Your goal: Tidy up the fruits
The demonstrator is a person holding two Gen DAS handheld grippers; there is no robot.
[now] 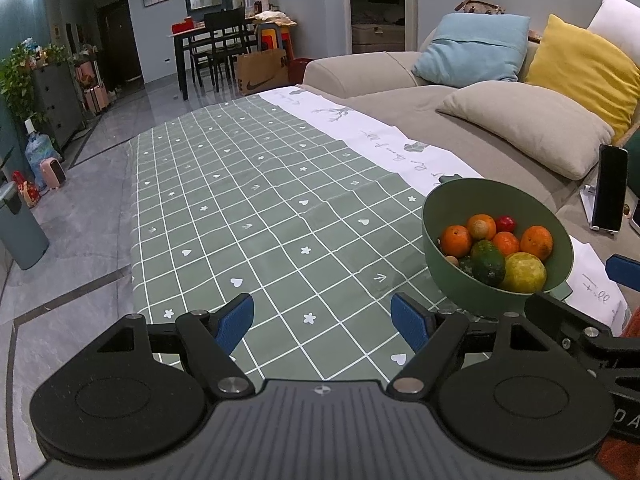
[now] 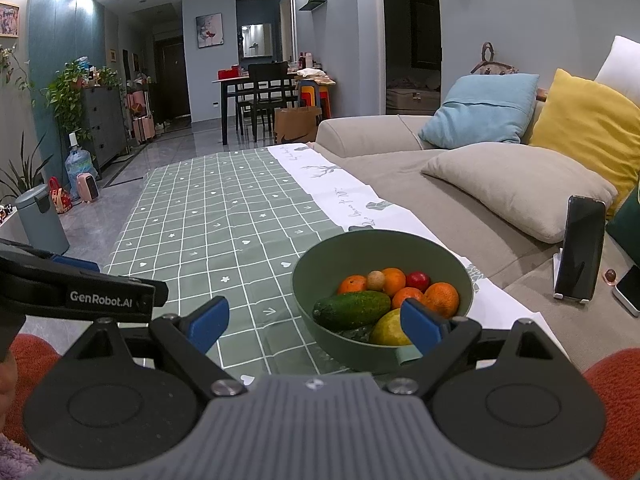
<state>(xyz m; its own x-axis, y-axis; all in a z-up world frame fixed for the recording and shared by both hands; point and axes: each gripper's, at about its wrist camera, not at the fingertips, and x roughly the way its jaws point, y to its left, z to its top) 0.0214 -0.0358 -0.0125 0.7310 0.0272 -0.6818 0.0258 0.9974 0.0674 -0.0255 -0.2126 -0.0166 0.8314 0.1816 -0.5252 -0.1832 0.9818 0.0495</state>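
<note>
Green plastic bowl (image 2: 382,248) brims with oranges, a dark green cucumber (image 2: 351,310), a yellow fruit (image 2: 387,330) and a red one, near the checked tablecloth's (image 2: 208,216) edge. Both grippers, left (image 1: 322,322) and right (image 2: 316,326), hover before the bowl, jaws apart, empty. A careless nudge could tip it off.

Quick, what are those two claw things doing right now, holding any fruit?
Left gripper: open, holding nothing, over the tablecloth.
Right gripper: open, holding nothing, near the bowl.
</note>
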